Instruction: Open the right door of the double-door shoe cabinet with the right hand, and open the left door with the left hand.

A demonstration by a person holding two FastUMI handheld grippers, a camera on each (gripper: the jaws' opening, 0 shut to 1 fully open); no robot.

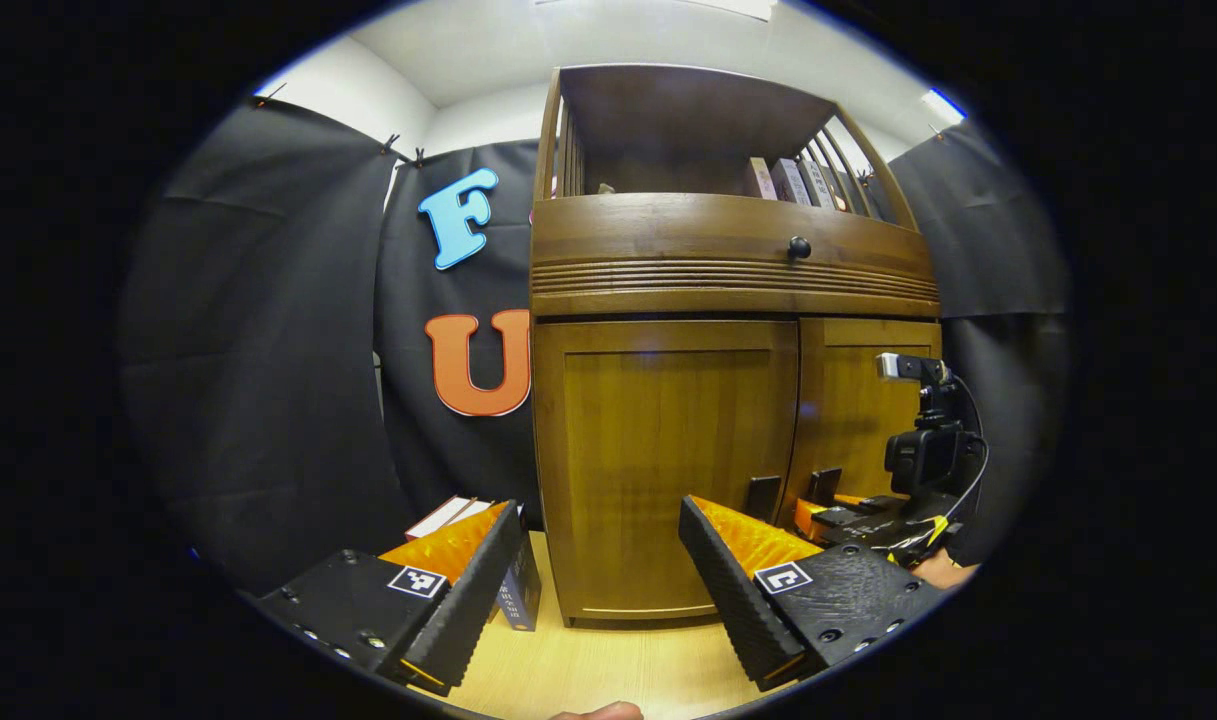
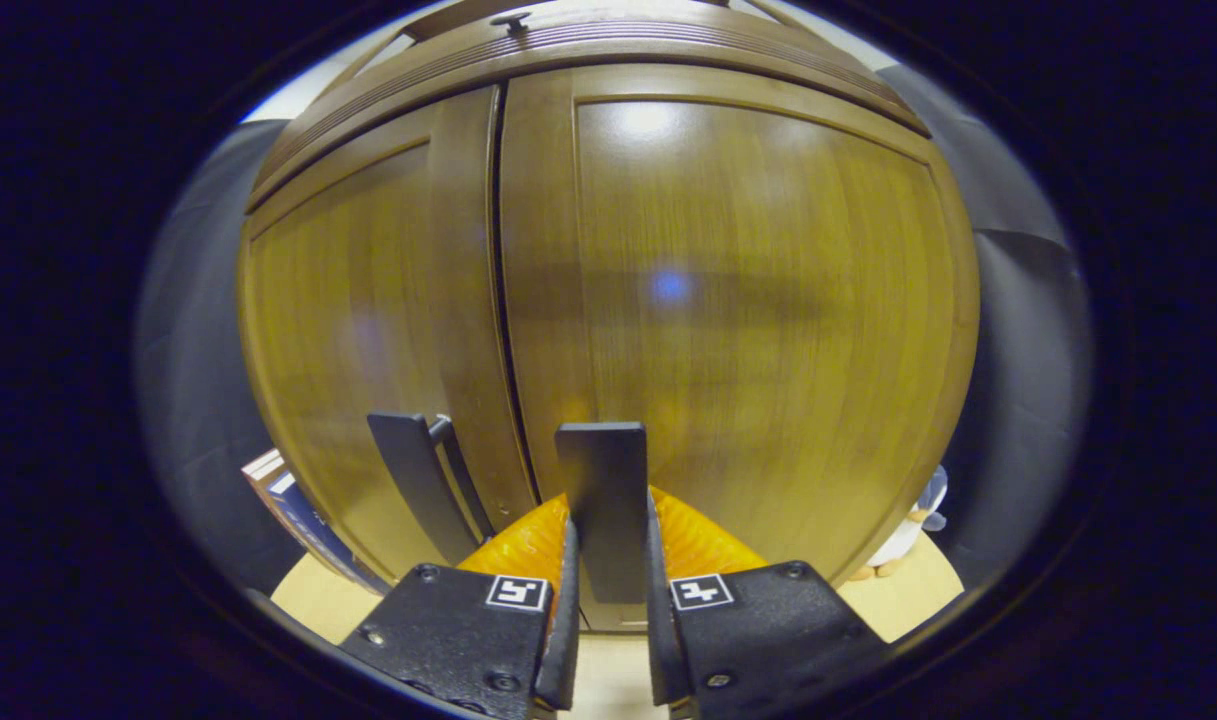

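A brown wooden shoe cabinet (image 1: 728,290) stands ahead with both lower doors closed. The left door (image 1: 663,460) carries a dark flat handle (image 1: 763,497); the right door (image 1: 858,410) carries its own handle (image 1: 823,486). My left gripper (image 1: 598,570) hangs open, well short of the left door. In the right gripper view the right door (image 2: 748,300) looms close, and my right gripper (image 2: 608,600) is shut on the right door's handle (image 2: 602,500), with both fingers pressed against its sides. The left door's handle (image 2: 418,490) stands just to its left. The right gripper (image 1: 868,520) also appears at the right door.
Books (image 1: 798,182) lean on the cabinet's open upper shelf, above a drawer with a round knob (image 1: 799,247). Boxes and books (image 1: 498,570) sit on the wooden floor left of the cabinet. A small plush toy (image 2: 908,535) lies at the cabinet's right foot.
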